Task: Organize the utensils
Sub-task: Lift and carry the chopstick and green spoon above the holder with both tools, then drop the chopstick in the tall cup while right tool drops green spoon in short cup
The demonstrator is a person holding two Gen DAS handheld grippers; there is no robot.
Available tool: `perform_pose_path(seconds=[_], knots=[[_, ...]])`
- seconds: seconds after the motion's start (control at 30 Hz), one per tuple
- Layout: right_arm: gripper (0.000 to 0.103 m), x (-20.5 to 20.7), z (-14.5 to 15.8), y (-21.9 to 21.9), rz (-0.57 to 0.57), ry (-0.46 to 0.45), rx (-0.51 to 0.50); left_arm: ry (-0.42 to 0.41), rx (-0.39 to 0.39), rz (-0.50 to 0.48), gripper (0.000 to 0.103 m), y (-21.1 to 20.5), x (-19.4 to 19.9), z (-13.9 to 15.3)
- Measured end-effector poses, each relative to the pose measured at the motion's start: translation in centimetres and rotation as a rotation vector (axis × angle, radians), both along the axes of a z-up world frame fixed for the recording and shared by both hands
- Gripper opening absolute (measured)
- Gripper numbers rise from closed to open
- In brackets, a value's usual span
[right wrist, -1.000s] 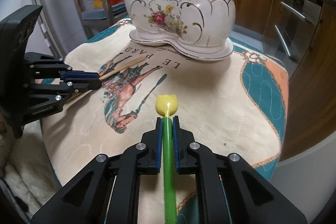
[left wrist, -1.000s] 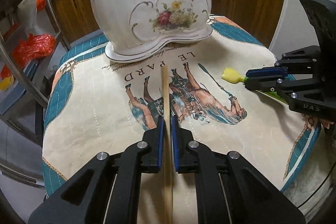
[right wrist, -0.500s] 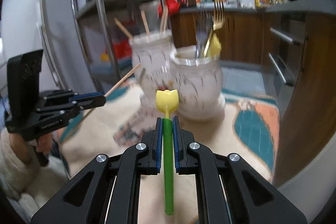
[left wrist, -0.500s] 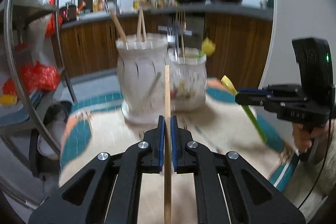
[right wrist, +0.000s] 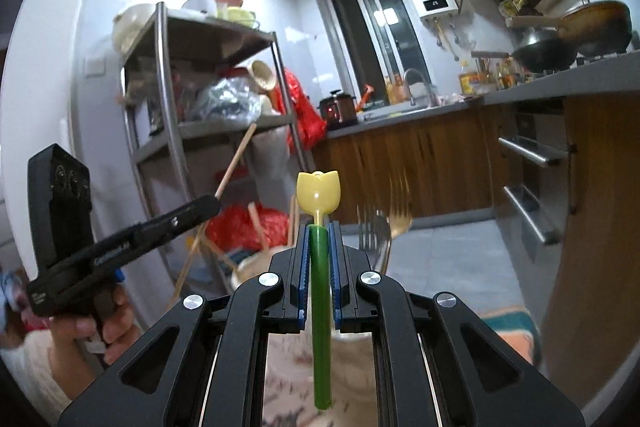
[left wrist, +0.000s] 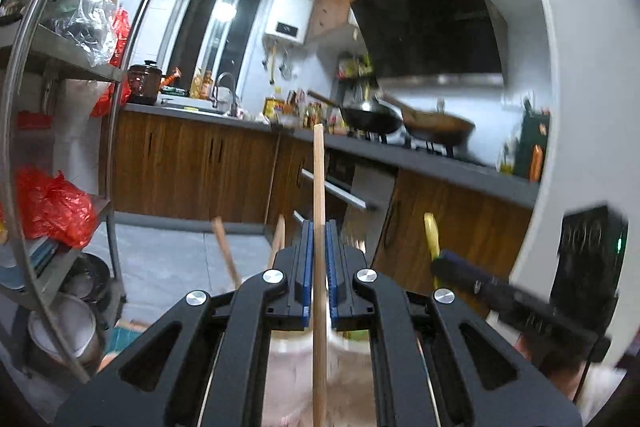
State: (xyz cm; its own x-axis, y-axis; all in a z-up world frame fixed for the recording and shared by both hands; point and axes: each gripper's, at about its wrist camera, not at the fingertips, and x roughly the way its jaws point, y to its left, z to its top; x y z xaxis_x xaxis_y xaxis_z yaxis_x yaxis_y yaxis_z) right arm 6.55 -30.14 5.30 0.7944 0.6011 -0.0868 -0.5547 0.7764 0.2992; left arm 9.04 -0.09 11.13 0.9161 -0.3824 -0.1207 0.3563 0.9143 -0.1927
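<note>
Left gripper clenched on slim round wooden chopstick, pointing 12 o'clock. Right gripper grasping glossy green stem of yellow tulip-shaped utensil.

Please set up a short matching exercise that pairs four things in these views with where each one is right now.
Things
1. wooden chopstick
2. tulip-topped green utensil
3. metal fork
4. black wok

Places
A. on the stove at the back counter
B. clamped in the left gripper
C. standing in the ceramic holder, just beyond the right gripper's tip
D. clamped in the right gripper

Pairs: 1-B, 2-D, 3-C, 4-A
</note>
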Motion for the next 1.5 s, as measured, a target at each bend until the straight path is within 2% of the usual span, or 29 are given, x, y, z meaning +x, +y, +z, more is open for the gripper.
perform_pose_path(seconds=[0.23,0.5,0.67,0.9,1.17,1.33,1.5], knots=[[0.01,3.3,0.2,0.9,0.0,-0.035,0.018,-0.045,-0.012,0.057,0.006,-1.5,3.5,0.6],[0.01,5.4,-1.0,2.6,-0.029,-0.062,-0.048,-0.096,0.057,0.136,0.006,-3.1,5.8,-1.1],[0.01,5.7,-2.1,3.1,-0.03,-0.052,-0.081,-0.14,0.1,0.151,0.006,-3.3,5.3,-1.4],[0.01,4.3,-2.9,3.1,-0.025,-0.041,-0.126,-0.18,0.173,0.151,0.006,-3.7,2.4,-1.9],[0.01,2.5,-3.9,2.8,-0.046,-0.007,-0.153,-0.09,0.192,0.121,0.006,-2.6,0.4,-2.5],[0.01,0.8,-3.9,3.0,-0.067,-0.029,-0.175,-0.045,0.216,0.105,0.006,-2.1,-0.9,-3.2],[0.01,0.6,-4.5,3.1,-0.078,0.004,-0.197,0.004,0.231,0.1,0.006,-1.8,-1.3,-4.0]])
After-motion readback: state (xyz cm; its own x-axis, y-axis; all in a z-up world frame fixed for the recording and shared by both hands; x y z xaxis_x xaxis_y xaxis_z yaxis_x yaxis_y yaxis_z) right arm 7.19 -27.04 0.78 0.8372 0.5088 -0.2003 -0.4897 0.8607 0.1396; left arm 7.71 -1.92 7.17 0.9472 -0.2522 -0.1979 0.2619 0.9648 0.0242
